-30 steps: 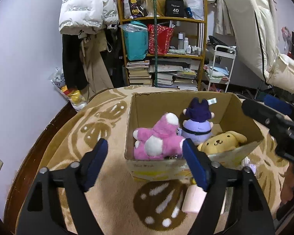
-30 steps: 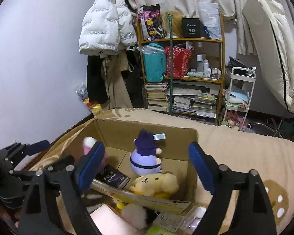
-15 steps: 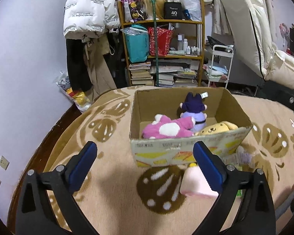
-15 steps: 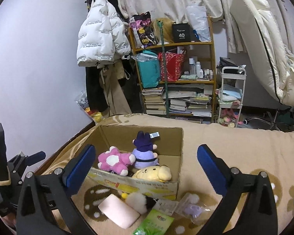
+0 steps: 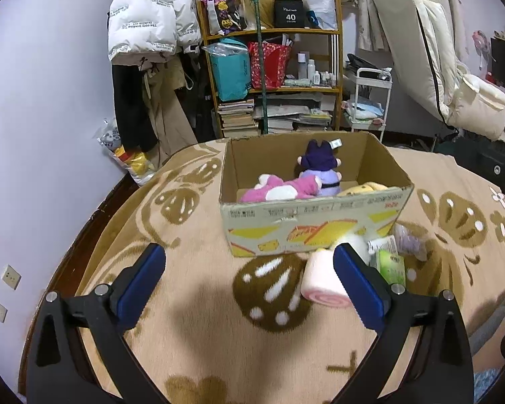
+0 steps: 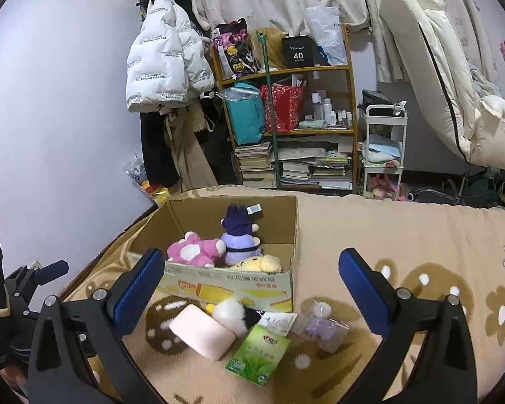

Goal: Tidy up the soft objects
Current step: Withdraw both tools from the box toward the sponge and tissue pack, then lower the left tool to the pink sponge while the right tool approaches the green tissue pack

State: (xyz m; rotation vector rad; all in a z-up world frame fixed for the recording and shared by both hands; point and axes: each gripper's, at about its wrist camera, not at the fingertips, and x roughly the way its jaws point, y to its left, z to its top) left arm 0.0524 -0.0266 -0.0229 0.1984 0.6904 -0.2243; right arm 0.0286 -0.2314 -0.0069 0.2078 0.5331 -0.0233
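Both grippers hang spread wide and hold nothing: the left gripper (image 5: 249, 279) over bare rug (image 5: 192, 346), the right gripper (image 6: 250, 289) over the loose pile in front of the box (image 6: 232, 284). The box sits on the rug toward its far edge, and in it lie a pink plush (image 6: 195, 249), a purple plush (image 6: 239, 239) and a yellow plush (image 6: 259, 264). Still out, against the box's near wall, are a pink roll cushion (image 6: 202, 331), a white fluffy toy (image 6: 232, 314), a green packet (image 6: 259, 353) and a small bagged purple toy (image 6: 321, 330). The next pick is probably the cushion, nearest the left jaw of the right gripper. To do it well, come down with the fingers astride its short width, not its length, so the foam squashes evenly and does not pop out. Keep clear of the fluffy toy touching it. Close gently, lift above the box rim, and let go over the open corner beside the pink plush.
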